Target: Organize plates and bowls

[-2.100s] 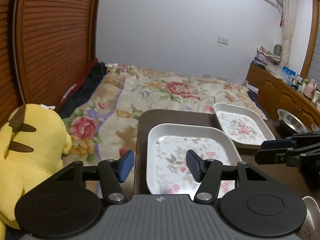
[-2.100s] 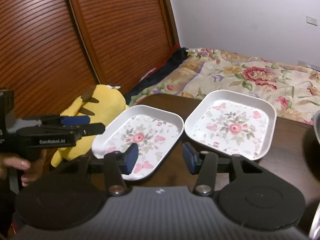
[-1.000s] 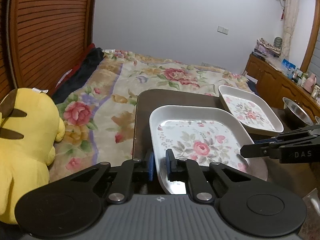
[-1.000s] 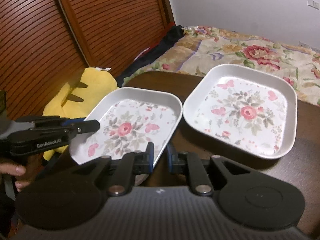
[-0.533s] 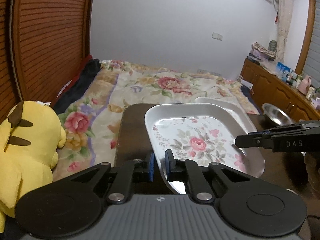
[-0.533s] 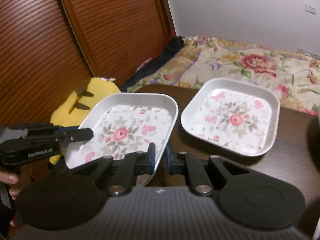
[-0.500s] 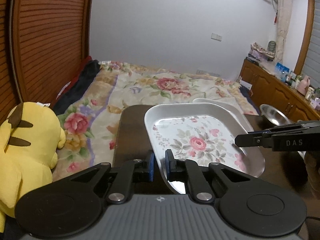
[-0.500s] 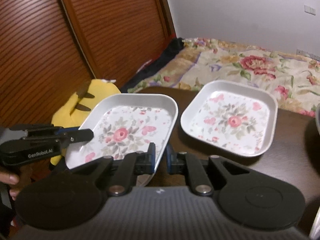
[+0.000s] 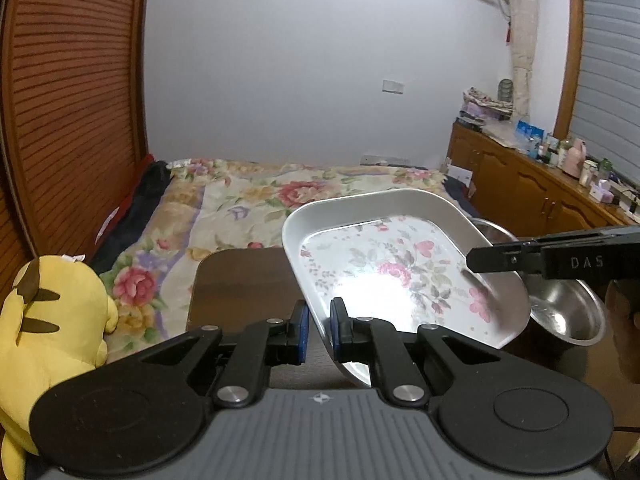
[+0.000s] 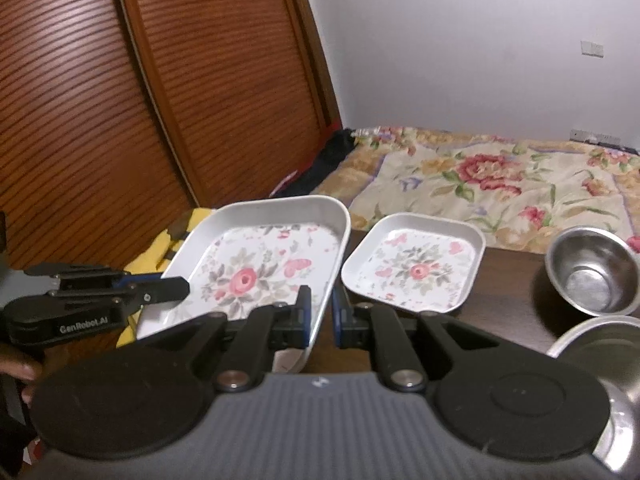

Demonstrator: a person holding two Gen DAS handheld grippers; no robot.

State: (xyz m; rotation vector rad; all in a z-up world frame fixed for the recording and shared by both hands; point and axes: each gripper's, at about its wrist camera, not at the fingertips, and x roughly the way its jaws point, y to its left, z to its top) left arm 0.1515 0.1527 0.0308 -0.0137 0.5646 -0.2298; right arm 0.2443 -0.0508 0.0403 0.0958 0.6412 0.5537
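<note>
A white square plate with a floral print (image 9: 392, 272) (image 10: 260, 268) is held in the air above the dark table (image 9: 240, 280), tilted. My left gripper (image 9: 319, 328) is shut on its near-left rim. My right gripper (image 10: 322, 314) is shut on its opposite rim; it also shows in the left wrist view (image 9: 480, 260). A second floral plate (image 10: 416, 264) lies flat on the table to the right of the held one. A steel bowl (image 10: 592, 272) (image 9: 568, 312) stands further right, and the rim of another steel bowl (image 10: 600, 340) sits nearer.
A yellow plush toy (image 9: 48, 320) sits left of the table. A bed with a floral cover (image 9: 260, 200) lies beyond the table's far edge. Wooden slatted doors (image 10: 120, 100) stand at the left. A cluttered wooden cabinet (image 9: 540, 192) runs along the right wall.
Both grippers closed on the near plate's rims and lifted it off the table. It has since risen higher and moved right, now covering the second plate in the left wrist view.
</note>
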